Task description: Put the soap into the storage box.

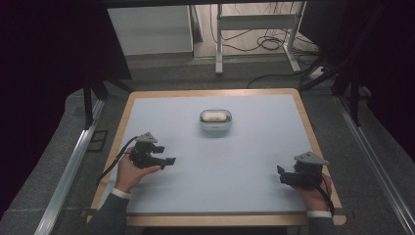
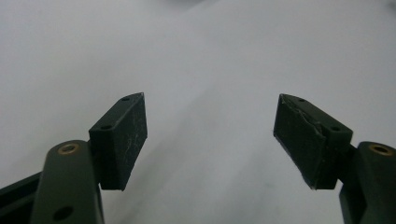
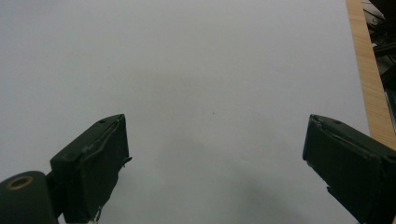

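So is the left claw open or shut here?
Open. In the left gripper view the left claw has its jaws wide apart, with bare table between them.

The table [image 1: 147, 105] has a pale blue-grey top w/ a light wood rim, standing on a grey carpet floor [image 1: 58, 166]. At 12 o'clock behind it is a white metal frame [image 1: 219, 44] w/ black cables [image 1: 266, 41] lying on the floor, and a white cabinet [image 1: 149, 29] at 11. Metal rails [image 1: 66, 171] run at 9 and 3. Both far corners are very dark; the light is dim.
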Tool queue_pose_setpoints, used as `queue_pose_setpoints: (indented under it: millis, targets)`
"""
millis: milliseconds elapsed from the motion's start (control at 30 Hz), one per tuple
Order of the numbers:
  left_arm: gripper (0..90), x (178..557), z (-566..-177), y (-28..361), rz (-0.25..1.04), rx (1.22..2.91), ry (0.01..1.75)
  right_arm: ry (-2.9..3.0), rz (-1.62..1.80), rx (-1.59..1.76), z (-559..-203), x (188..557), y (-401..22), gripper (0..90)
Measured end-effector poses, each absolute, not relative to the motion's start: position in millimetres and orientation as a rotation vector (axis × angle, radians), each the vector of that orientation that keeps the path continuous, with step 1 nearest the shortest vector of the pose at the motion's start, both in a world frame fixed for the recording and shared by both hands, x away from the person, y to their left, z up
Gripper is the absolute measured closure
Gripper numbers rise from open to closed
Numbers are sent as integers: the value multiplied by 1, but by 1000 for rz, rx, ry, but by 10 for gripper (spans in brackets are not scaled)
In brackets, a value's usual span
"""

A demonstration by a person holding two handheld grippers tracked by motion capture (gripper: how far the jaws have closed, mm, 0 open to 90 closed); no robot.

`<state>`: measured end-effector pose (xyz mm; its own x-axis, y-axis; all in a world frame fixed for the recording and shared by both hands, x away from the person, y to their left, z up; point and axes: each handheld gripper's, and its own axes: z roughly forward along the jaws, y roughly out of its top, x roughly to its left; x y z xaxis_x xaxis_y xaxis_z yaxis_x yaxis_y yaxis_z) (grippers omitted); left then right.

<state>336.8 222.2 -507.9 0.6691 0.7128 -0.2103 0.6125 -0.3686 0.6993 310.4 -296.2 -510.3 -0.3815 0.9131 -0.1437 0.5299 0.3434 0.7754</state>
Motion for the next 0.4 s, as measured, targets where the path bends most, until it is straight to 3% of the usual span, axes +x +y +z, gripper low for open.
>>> queue_pose_setpoints:
  millis: [400]
  targets:
    - [288,329,-518,239,161,2042,1081,2023,903,1239,-506,308,-295,67]
